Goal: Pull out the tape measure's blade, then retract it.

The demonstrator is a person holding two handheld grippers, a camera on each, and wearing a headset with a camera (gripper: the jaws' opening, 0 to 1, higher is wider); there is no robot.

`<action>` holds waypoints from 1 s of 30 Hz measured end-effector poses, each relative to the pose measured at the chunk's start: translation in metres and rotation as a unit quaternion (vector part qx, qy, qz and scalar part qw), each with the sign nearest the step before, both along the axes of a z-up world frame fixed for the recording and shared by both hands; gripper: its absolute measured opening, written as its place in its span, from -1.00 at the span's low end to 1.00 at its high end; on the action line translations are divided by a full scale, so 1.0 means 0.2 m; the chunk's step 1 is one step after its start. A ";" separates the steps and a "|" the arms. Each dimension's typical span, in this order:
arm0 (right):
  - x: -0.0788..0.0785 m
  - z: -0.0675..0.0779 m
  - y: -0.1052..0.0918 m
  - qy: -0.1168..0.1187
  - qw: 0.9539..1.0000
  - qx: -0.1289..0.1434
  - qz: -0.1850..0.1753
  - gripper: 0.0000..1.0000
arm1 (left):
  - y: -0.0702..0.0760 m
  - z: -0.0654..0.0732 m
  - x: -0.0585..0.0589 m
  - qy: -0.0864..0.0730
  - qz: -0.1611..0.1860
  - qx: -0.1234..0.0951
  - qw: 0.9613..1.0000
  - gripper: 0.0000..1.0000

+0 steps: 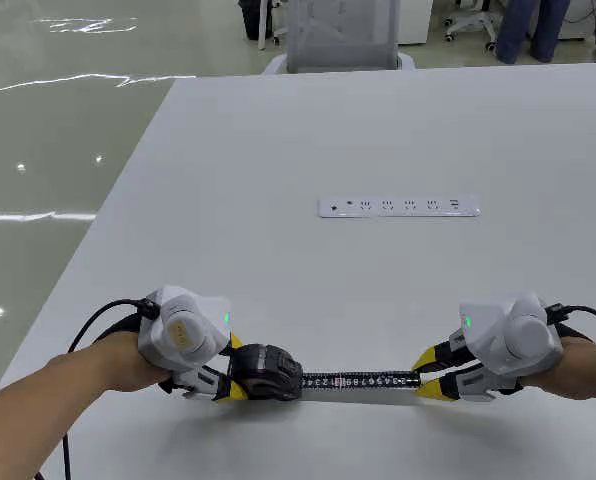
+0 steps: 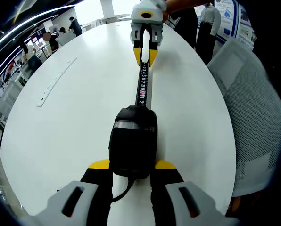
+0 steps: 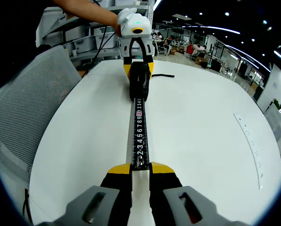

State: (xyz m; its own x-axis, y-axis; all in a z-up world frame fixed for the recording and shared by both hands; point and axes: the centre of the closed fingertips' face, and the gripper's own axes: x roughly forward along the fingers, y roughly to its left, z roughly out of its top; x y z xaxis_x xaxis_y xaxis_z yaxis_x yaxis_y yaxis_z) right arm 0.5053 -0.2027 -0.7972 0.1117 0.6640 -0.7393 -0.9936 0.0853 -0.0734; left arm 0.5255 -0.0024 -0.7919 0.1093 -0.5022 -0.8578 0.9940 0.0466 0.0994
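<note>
Now left claw (image 1: 234,368) gripping one tape measure (image 1: 267,372), right claw (image 1: 426,375) pinching blade (image 1: 358,381)

Right gripper (image 3: 140,167) at 6 o'clock clamps blade (image 3: 139,136) end; blade runs toward 12 to case (image 3: 139,85), gripped by left gripper (image 3: 138,69). Power strip (image 3: 252,142) at 3, chair (image 3: 32,103) at 9.

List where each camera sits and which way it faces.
Head view: on the headset, looking down at the table; both forearms, left tool, right tool show.
Left gripper view: on the left tool, facing the right tool; own jaws hold the tape measure.
Right gripper view: on the right tool, facing the left tool; own jaws pinch the blade.
Shared: gripper views see the blade from opposite ends.
</note>
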 end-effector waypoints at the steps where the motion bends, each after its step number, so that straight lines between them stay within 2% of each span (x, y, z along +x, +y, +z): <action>1: 0.00 0.00 0.00 0.000 1.000 0.000 0.000 -0.77 | 0.00 0.00 0.00 0.000 0.000 0.000 1.000 -0.48; 30: 0.00 0.00 -0.07 -0.003 1.000 -0.005 -0.005 -0.77 | 0.00 0.00 0.00 -0.001 0.000 0.003 1.000 -0.48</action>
